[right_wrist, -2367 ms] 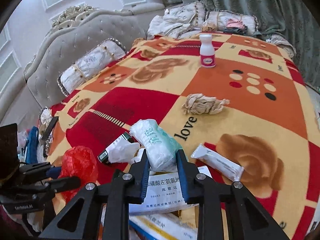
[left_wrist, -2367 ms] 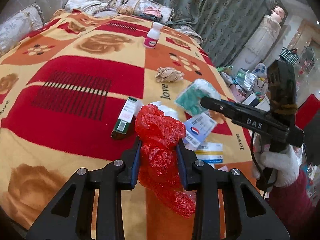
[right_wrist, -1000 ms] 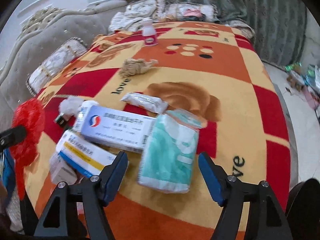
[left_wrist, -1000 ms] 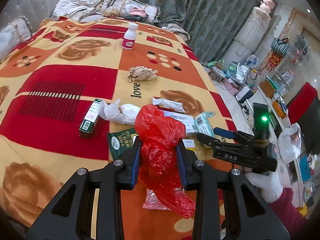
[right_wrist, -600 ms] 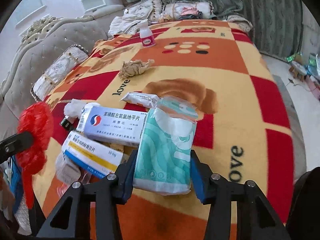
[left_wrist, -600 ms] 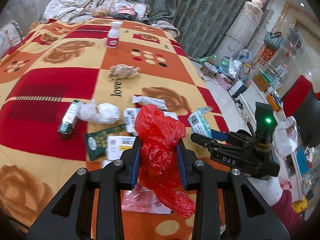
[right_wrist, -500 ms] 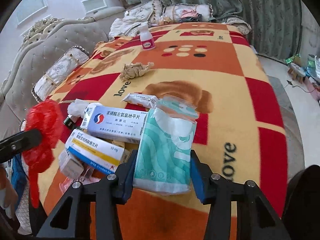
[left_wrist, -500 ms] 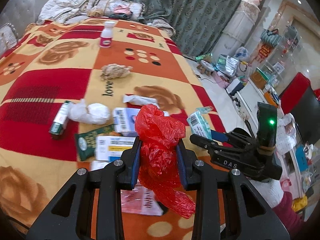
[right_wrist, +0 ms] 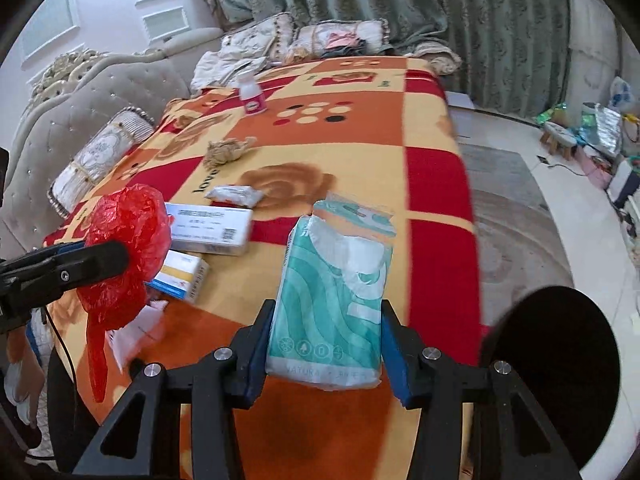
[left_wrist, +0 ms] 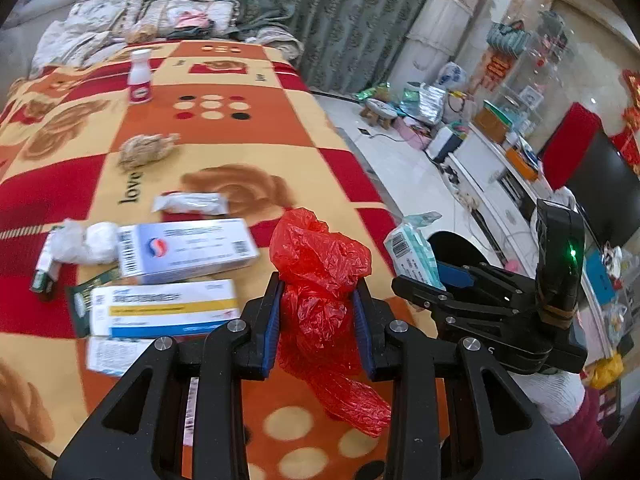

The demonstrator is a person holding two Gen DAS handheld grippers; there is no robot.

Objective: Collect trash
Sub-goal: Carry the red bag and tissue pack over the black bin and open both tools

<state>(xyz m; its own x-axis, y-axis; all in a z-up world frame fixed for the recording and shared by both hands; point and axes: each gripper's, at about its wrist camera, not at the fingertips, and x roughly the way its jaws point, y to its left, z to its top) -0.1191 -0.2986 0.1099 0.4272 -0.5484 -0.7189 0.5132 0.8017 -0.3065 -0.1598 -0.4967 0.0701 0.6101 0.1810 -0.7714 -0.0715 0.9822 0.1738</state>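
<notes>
Both claws are loaded: your left claw [left_wrist: 318,322] is clamped on the red plastic bag [left_wrist: 320,280], your right claw [right_wrist: 328,350] on the teal tissue pack [right_wrist: 334,300], held above the bed [right_wrist: 436,184] edge.

"love" on blanket [left_wrist: 132,190], "NATURA" on tissue pack [right_wrist: 332,300]

A red, orange and yellow patchwork blanket [right_wrist: 360,152] printed with brown roses covers the bed. Behind its far edge hang green patterned curtains [right_wrist: 400,4], with 2 frilled cream cushions [right_wrist: 304,40] piled against them; a grey tufted headboard [right_wrist: 100,92] stands left.
</notes>
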